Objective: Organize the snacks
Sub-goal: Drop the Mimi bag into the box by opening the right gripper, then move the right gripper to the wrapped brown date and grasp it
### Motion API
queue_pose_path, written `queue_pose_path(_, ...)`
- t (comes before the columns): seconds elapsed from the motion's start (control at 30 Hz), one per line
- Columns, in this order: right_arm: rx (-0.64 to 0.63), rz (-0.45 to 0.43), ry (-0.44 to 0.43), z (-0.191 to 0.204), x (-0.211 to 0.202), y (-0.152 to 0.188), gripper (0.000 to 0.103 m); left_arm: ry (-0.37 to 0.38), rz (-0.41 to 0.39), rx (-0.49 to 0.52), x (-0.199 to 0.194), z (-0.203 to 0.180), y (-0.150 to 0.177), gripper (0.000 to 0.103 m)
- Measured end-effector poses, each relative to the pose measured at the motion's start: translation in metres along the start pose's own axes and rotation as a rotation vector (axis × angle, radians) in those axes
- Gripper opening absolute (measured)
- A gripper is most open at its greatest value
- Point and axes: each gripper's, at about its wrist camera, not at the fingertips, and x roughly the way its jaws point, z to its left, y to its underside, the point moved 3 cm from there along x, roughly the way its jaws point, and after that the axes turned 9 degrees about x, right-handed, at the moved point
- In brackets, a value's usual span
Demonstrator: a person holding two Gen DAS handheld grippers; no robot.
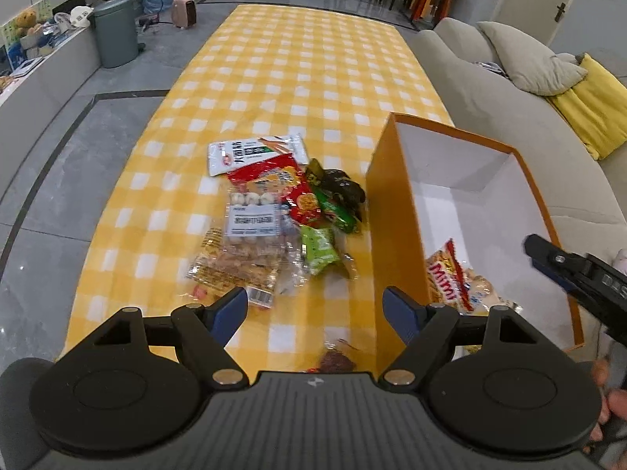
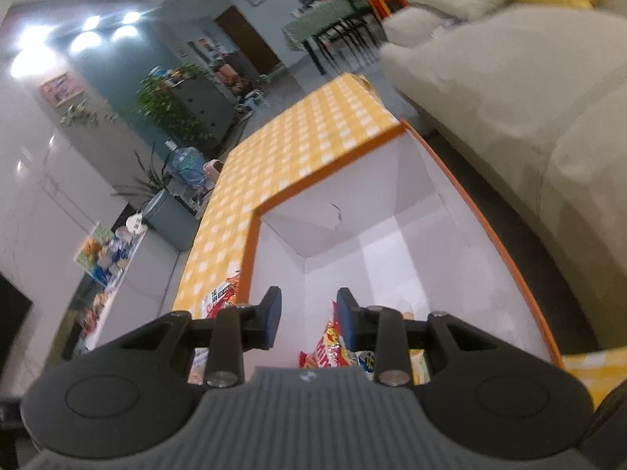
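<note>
Yellow-checked table (image 1: 274, 78) carries snack packets (image 1: 270, 211) beside orange box (image 1: 395, 203)

Soft, even indoor light fills my left view, with faint shadows inside the box (image 1: 462, 164) and motion smear on the snack pile (image 1: 274, 227) nearest me. My right view is blurrier overall; ceiling lights (image 2: 90, 35) flare into white blobs at far left. Fisheye curvature bends both frames' edges, and corners vignette dark.
</note>
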Motion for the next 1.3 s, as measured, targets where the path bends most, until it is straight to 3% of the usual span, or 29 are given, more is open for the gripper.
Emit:
queue_pose_path(0.17,-0.206,-0.041,-0.026,0.034,-0.013,0.011,0.031,-0.020,0.012,-0.013,0.001,0.015,0.001,0.092)
queue_pose_path(0.2,-0.244,-0.039,-0.042,0.041,-0.015,0.013,0.035,-0.017,0.017,-0.006,0.002,0.018,0.002,0.092)
queue_pose_path(0.27,-0.328,-0.014,-0.073,0.057,-0.017,0.020,0.047,-0.017,0.022,-0.012,0.003,0.025,0.003,0.092)
queue_pose_path(0.47,-0.587,0.069,-0.126,0.105,-0.018,0.047,0.048,-0.020,0.008,-0.066,0.013,0.050,0.010,0.092)
queue_pose_path(0.6,-0.864,0.102,-0.034,0.128,-0.012,0.074,0.048,-0.017,-0.006,0.001,0.021,0.058,0.016,0.092)
queue_pose_path(0.9,-1.262,0.407,0.045,0.148,0.031,0.122,0.047,0.009,0.057,-0.015,0.038,0.078,0.025,0.092)
queue_pose_path(1.3,-1.413,0.739,0.083,0.149,0.085,0.160,0.046,-0.005,0.116,-0.017,0.054,0.094,0.031,0.092)
